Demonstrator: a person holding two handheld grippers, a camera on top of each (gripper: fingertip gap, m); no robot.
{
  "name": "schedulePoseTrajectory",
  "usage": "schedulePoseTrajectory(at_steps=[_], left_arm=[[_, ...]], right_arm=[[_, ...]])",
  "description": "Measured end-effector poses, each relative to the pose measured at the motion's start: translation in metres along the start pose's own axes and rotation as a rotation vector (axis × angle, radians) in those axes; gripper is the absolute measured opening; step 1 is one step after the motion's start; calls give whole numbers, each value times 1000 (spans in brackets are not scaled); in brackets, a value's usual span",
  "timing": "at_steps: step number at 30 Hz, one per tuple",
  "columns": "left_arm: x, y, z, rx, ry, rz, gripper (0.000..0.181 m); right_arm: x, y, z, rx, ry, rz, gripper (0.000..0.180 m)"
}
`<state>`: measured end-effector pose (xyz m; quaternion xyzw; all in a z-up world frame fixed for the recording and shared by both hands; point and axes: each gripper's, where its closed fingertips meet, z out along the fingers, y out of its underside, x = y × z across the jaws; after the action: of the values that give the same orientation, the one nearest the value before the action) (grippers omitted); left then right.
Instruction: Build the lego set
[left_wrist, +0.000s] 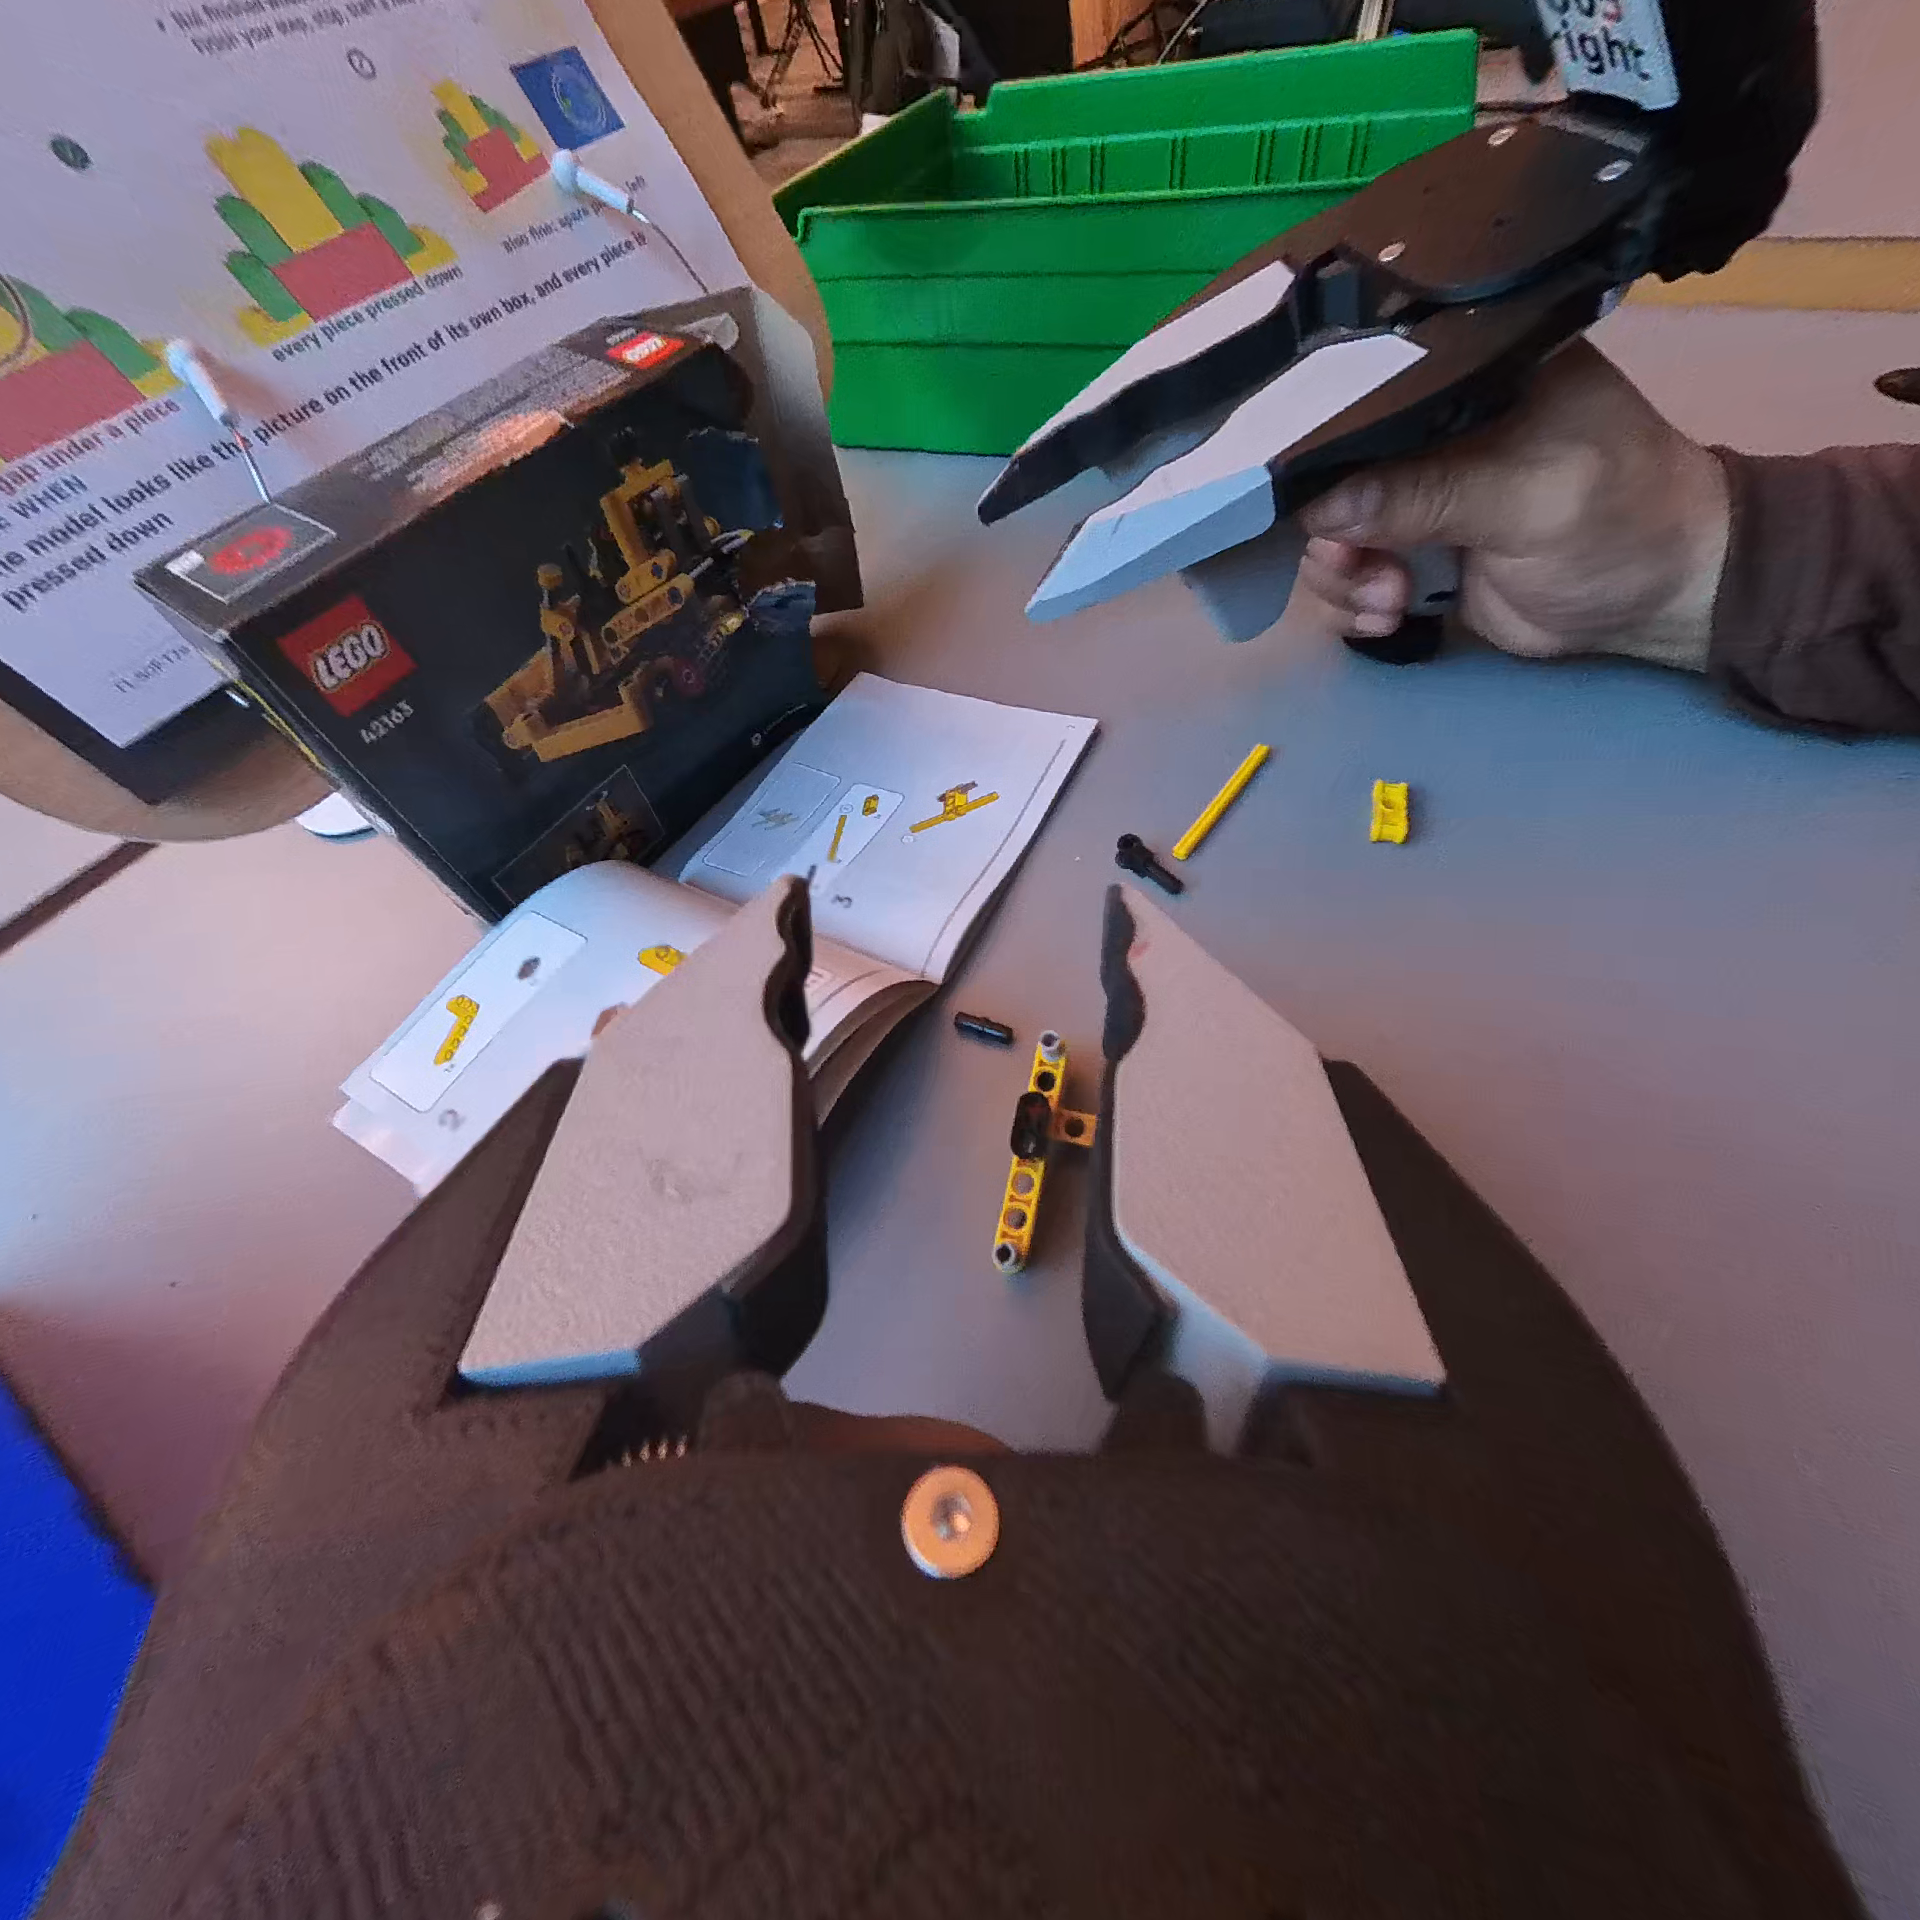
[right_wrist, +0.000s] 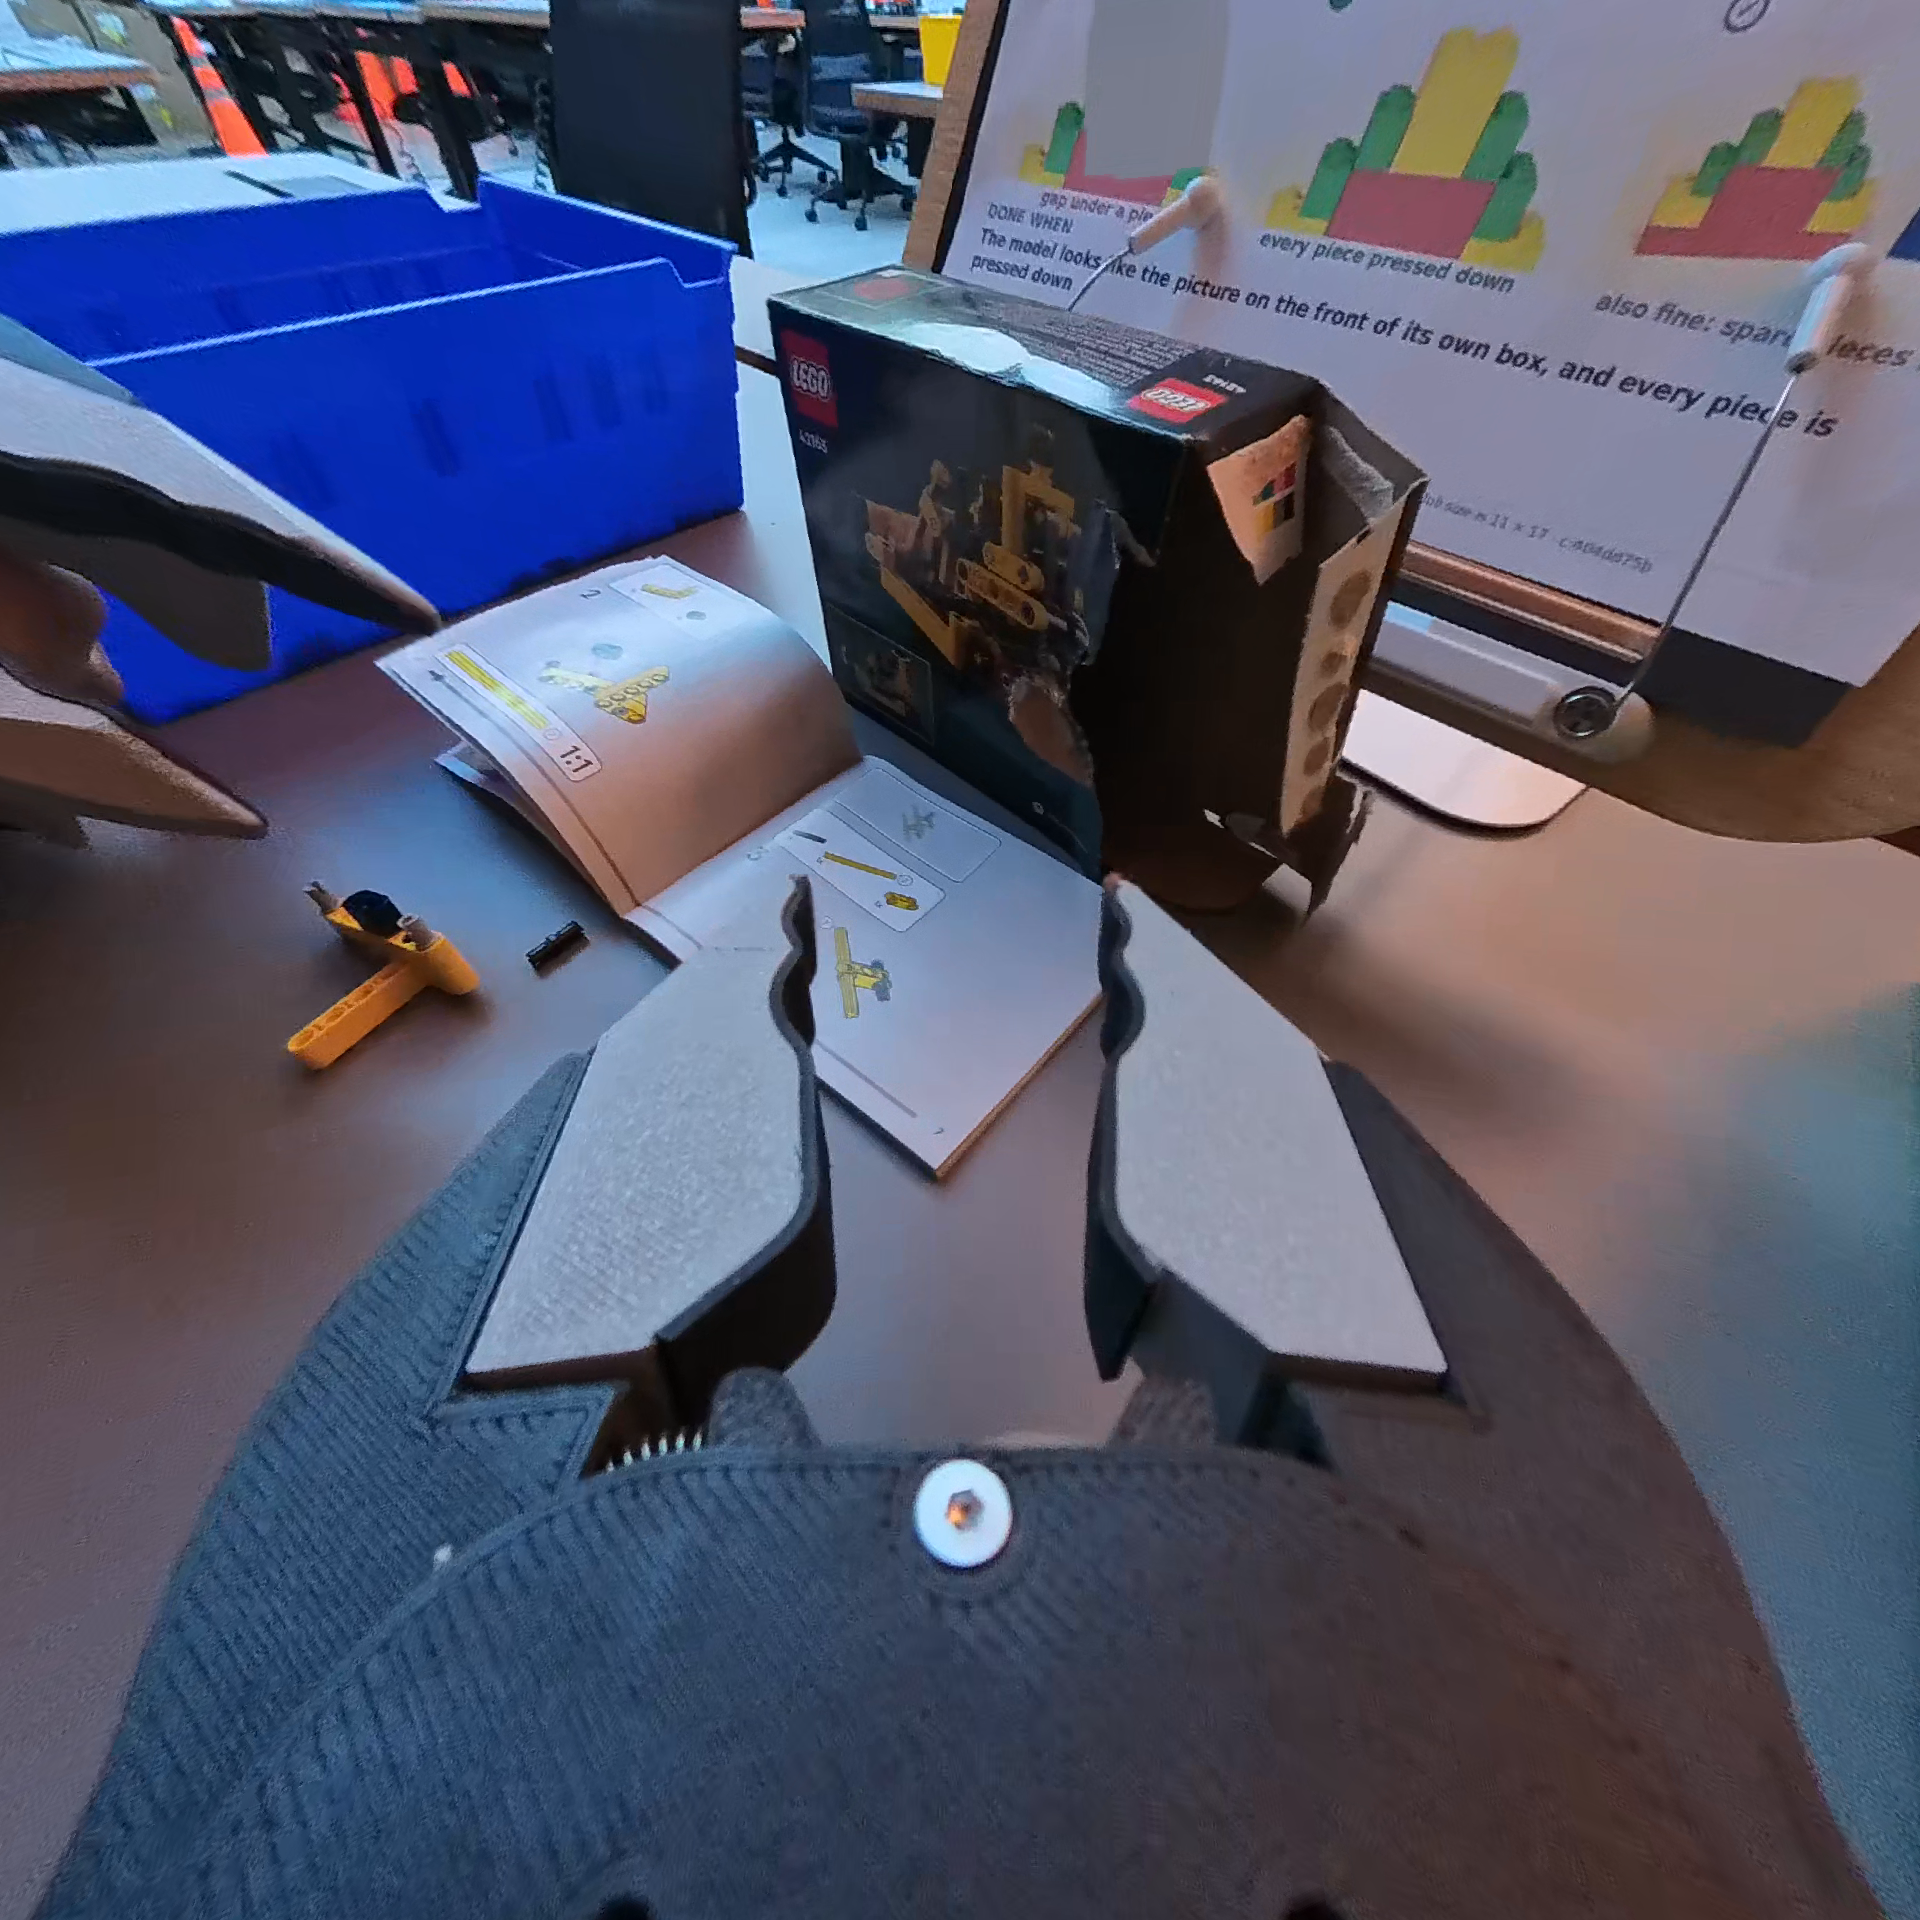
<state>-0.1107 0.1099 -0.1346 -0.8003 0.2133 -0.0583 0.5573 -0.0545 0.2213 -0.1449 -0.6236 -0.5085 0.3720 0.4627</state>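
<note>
A small yellow beam assembly (left_wrist: 1029, 1153) with a black part and grey pins lies on the grey table between my left gripper's fingers; it also shows in the right wrist view (right_wrist: 379, 961). My left gripper (left_wrist: 954, 904) is open and empty above it. A short black pin (left_wrist: 983, 1029) lies beside it, also in the right wrist view (right_wrist: 555, 943). A yellow axle (left_wrist: 1221, 800), a black pin with a knob (left_wrist: 1148, 862) and a small yellow connector (left_wrist: 1388, 810) lie farther off. My right gripper (right_wrist: 951, 894) is open and empty over the open instruction booklet (right_wrist: 935, 1039).
The black set box (left_wrist: 520, 644) stands behind the booklet (left_wrist: 883, 821). A green bin (left_wrist: 1091, 260) stands at the back, a blue bin (right_wrist: 416, 364) to the left. A board with an instruction sheet (right_wrist: 1455, 260) stands behind the box. A person's hand (left_wrist: 1538, 530) holds the right gripper. About 8 cm separates my left fingertips from the short black pin (left_wrist: 983, 1029). It is also in sight in the right wrist view (right_wrist: 559, 945). From the right gripper's tips to the yellow axle (left_wrist: 1221, 800) is close to 9 cm.
</note>
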Motion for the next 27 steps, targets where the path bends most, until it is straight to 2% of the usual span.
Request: schedulePoseTrajectory(at_steps=[4,10,18,22,27], left_arm=[[-6,-5,-3,13,-63,61,52],[-15,-12,-11,73,-103,-8,49],[-11,5,-20,54,-145,-69,48],[-11,2,-42,96,-170,-102,47],[-10,2,-92,117,-205,-160,47]], right_arm=[[-5,-1,-4,3,-12,-15,52],[-4,-5,-12,23,25,-37,51],[-1,-1,-9,10,32,-39,46],[-3,0,-7,6,17,-41,44],[-7,-1,-5,0,-15,-61,36]])
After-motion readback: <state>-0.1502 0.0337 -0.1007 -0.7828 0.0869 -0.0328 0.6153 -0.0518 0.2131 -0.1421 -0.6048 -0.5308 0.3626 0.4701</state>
